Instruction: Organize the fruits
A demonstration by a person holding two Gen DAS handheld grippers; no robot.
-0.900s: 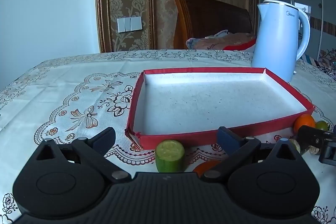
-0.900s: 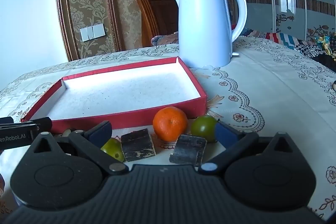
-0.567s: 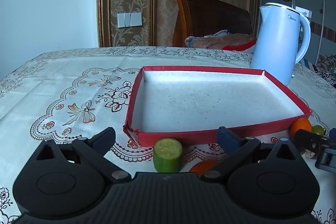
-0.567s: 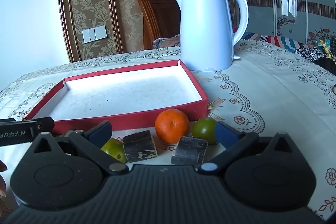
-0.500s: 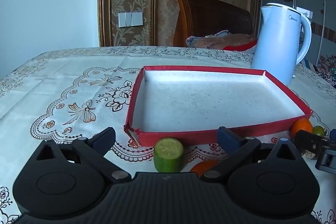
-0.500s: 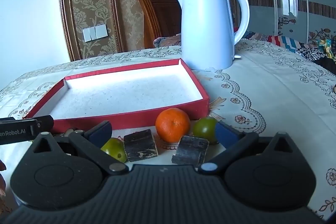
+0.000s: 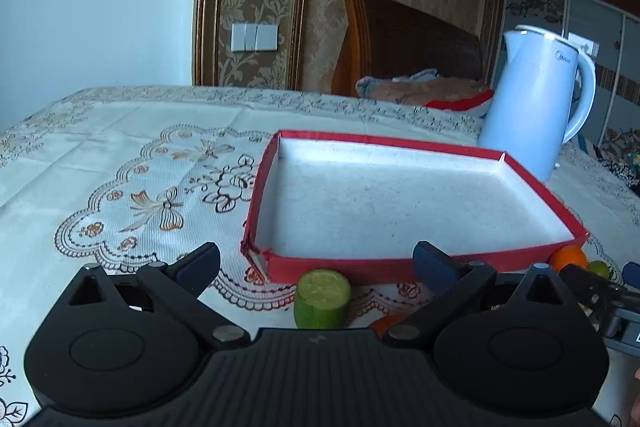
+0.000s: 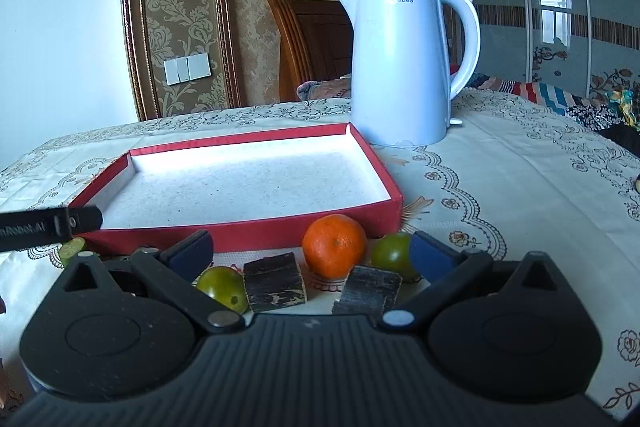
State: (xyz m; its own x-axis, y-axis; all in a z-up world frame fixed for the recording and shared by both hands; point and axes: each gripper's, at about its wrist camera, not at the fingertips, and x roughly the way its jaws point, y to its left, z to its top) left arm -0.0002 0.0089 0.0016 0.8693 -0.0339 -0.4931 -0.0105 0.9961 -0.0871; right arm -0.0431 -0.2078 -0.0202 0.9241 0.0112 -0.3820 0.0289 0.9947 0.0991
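Starting the task, both hand-held grippers, left (image 7: 316,261) and right (image 8: 308,247), are wide open and hold nothing. Red tray (image 8: 256,227) has no fruit; next the right one should close on the orange (image 8: 334,245) at lower centre.

A tall pale-blue electric kettle (image 8: 402,67) stands near the far edge of the counter (image 8: 520,187), before a brown wooden chair (image 7: 400,39).

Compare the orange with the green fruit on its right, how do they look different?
The orange is bright orange; the green fruit is dull green. The orange looks larger and stands clear, while the green fruit is partly hidden behind a dark block and a gripper finger. Both are round and sit on the tablecloth just outside the red tray.
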